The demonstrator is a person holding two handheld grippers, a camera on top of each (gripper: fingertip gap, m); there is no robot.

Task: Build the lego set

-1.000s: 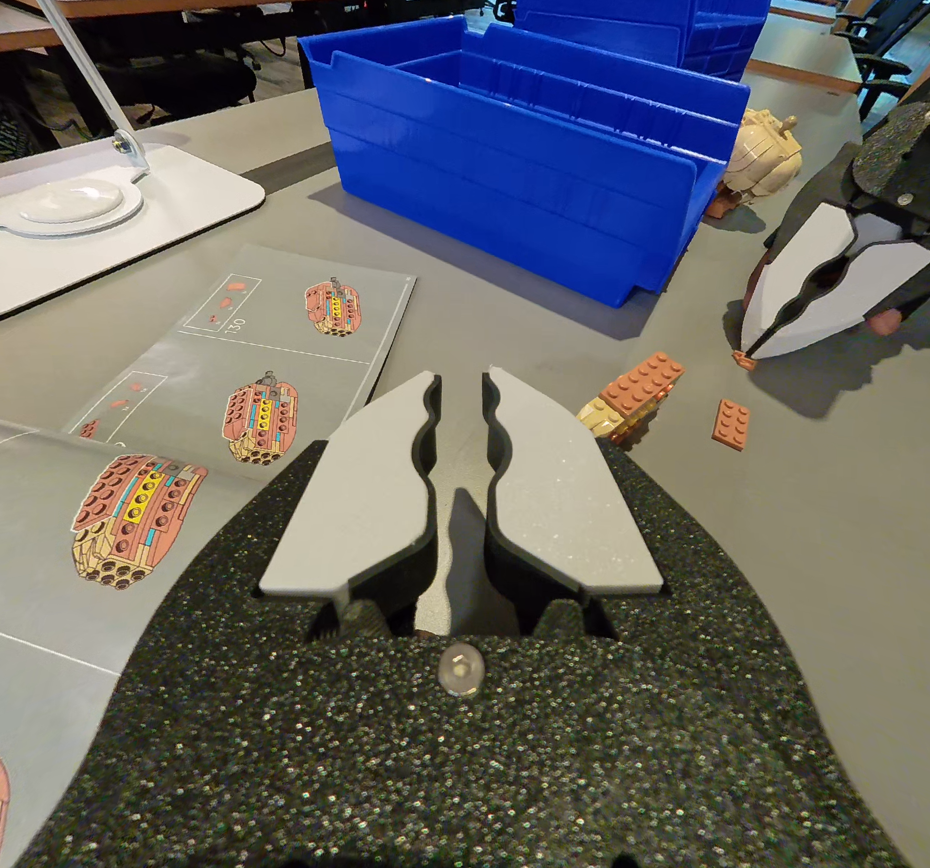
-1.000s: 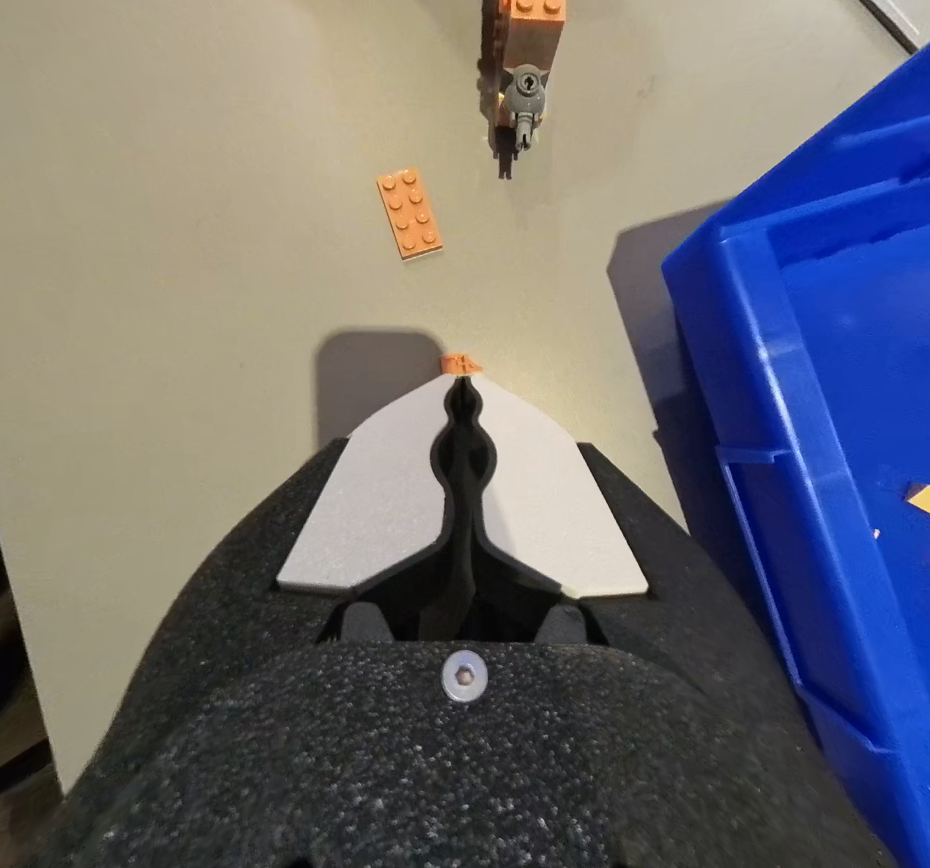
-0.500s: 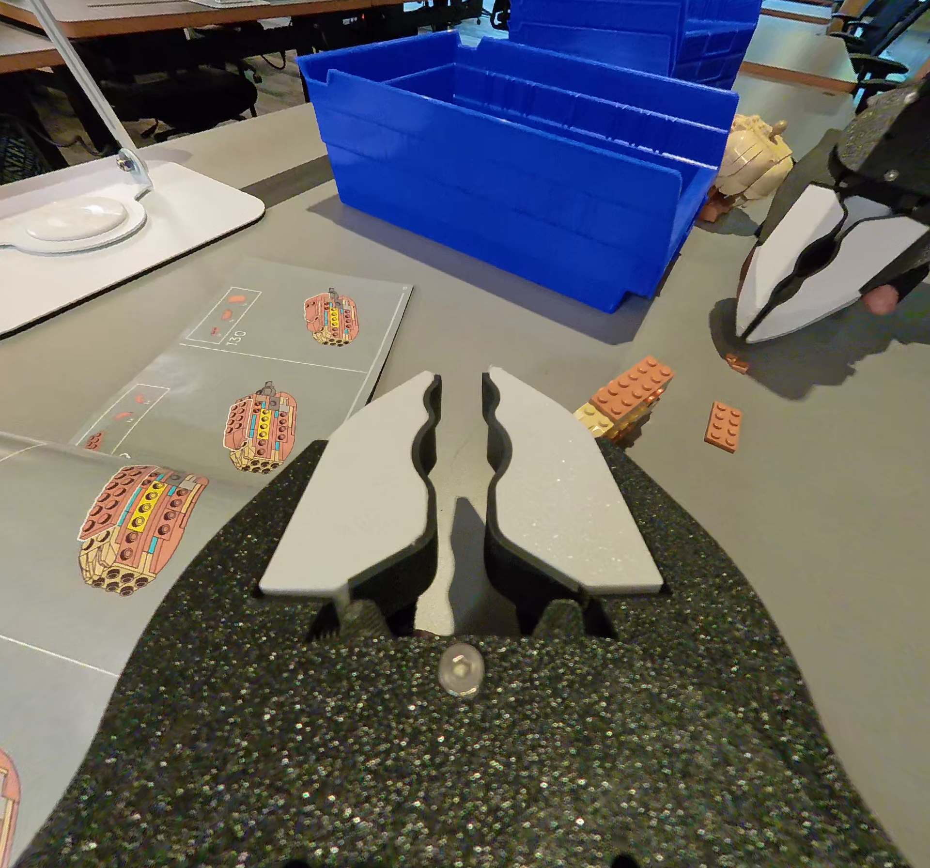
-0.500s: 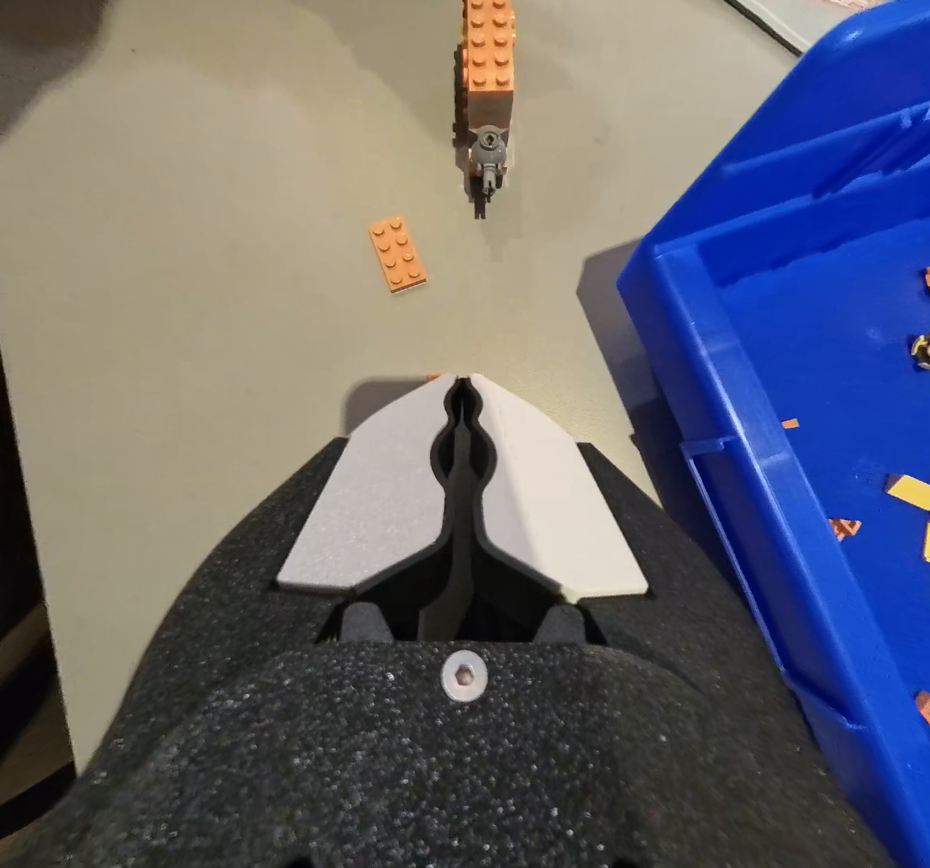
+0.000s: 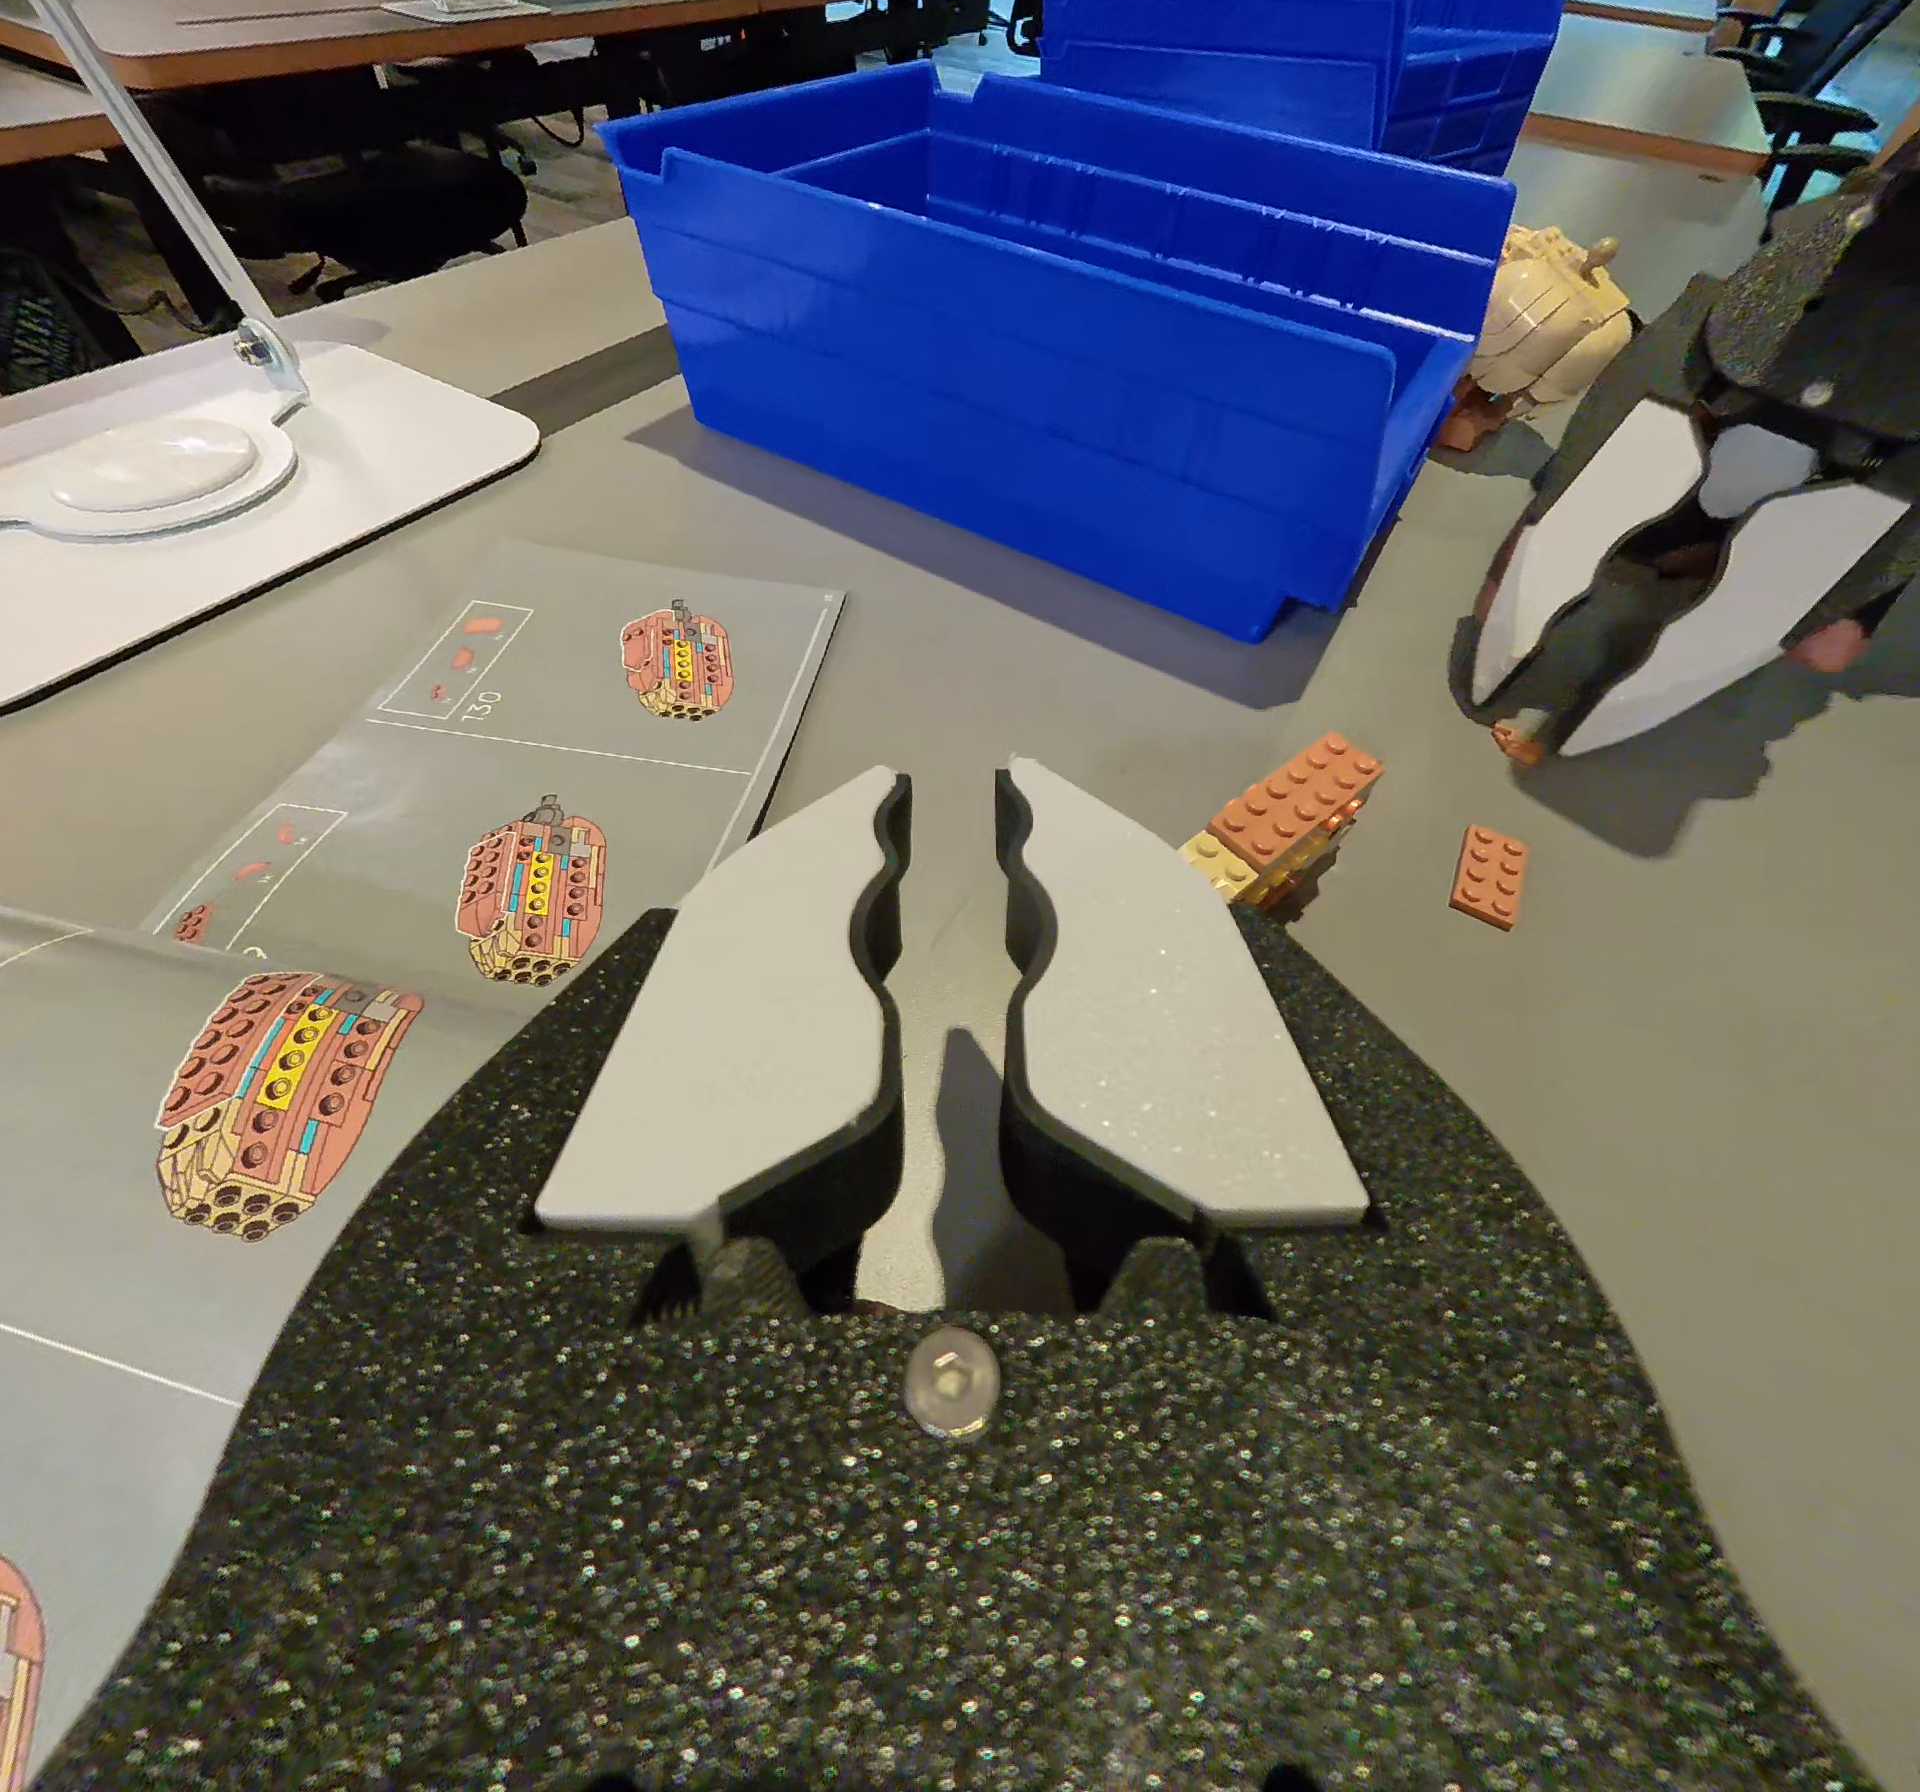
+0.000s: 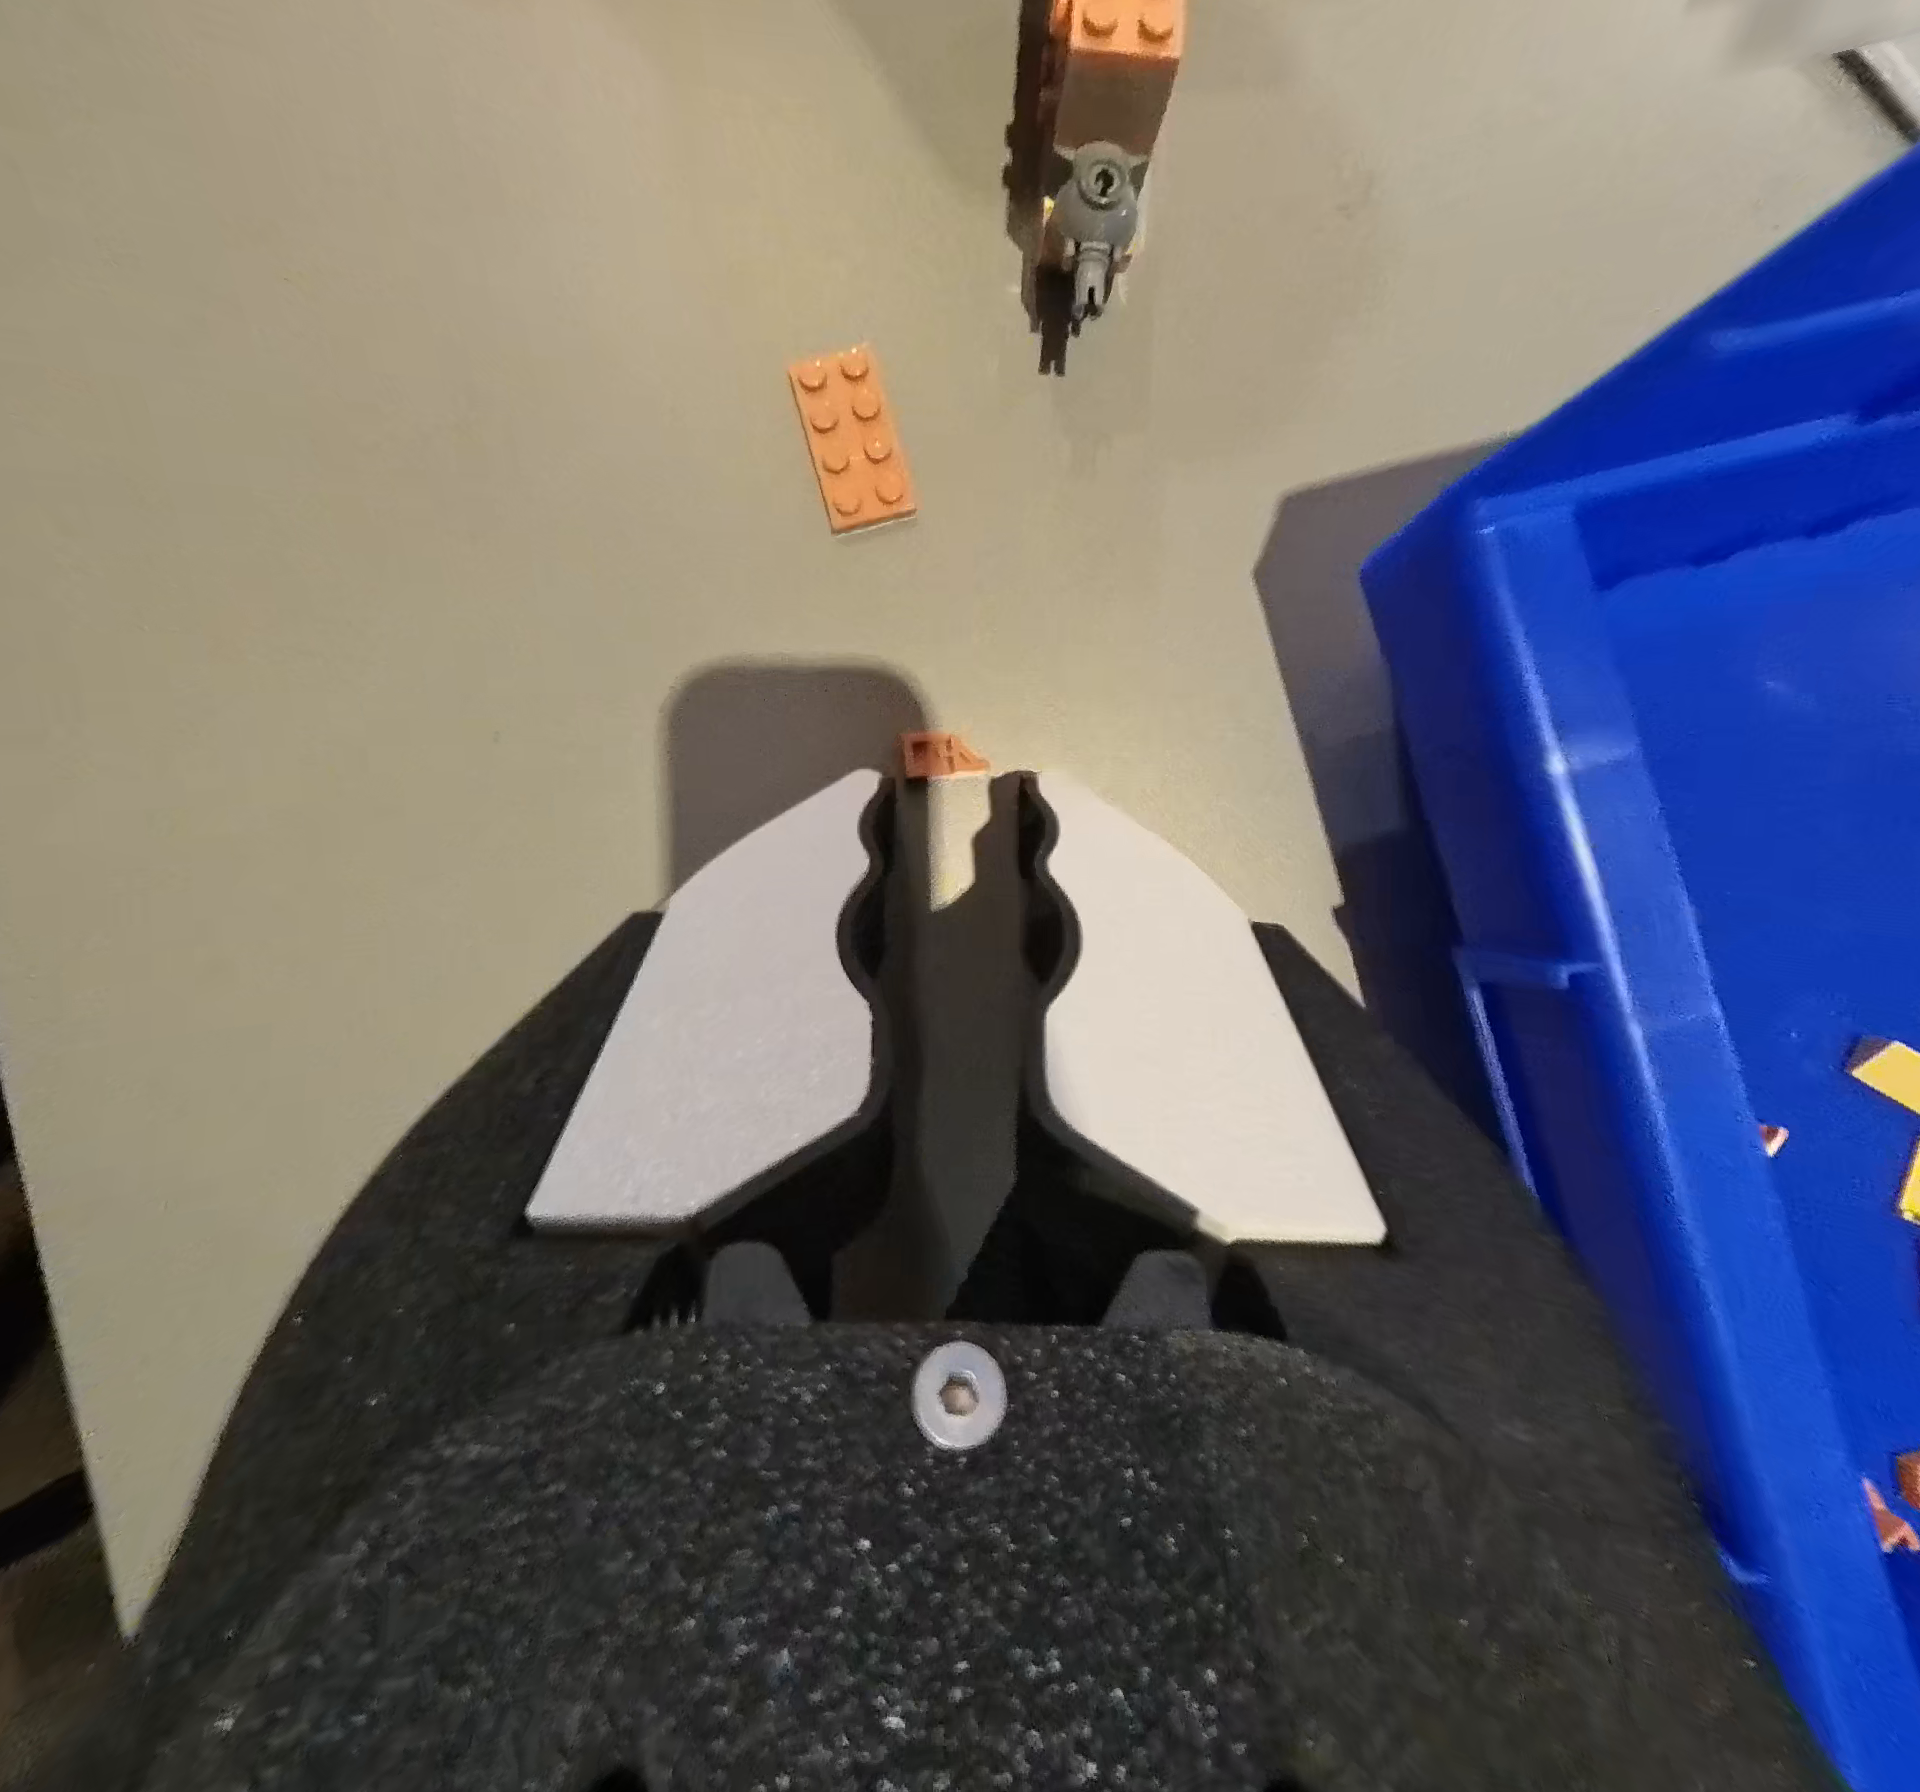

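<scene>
The left gripper (image 5: 951, 786) hovered over the grey tabletop (image 5: 1558, 1171), its fingers (image 5: 769, 1004) parted by a narrow gap and holding nothing. The right gripper (image 6: 951, 781) pointed down at the tabletop with its fingers (image 6: 748, 994) spread a little; a tiny orange piece (image 6: 940, 755) lay at the tips, apparently resting on the tabletop rather than gripped. Ahead of it lay a flat orange plate (image 6: 852, 449), and beyond that a partly built orange-and-tan assembly (image 6: 1117, 49) with a grey connector at its near end. A blue bin (image 6: 1621, 807) holding loose pieces stood just beside the right gripper. An open instruction booklet (image 5: 499, 807) lay near the left gripper, and a tan model (image 5: 1548, 319) sat behind the bin.
</scene>
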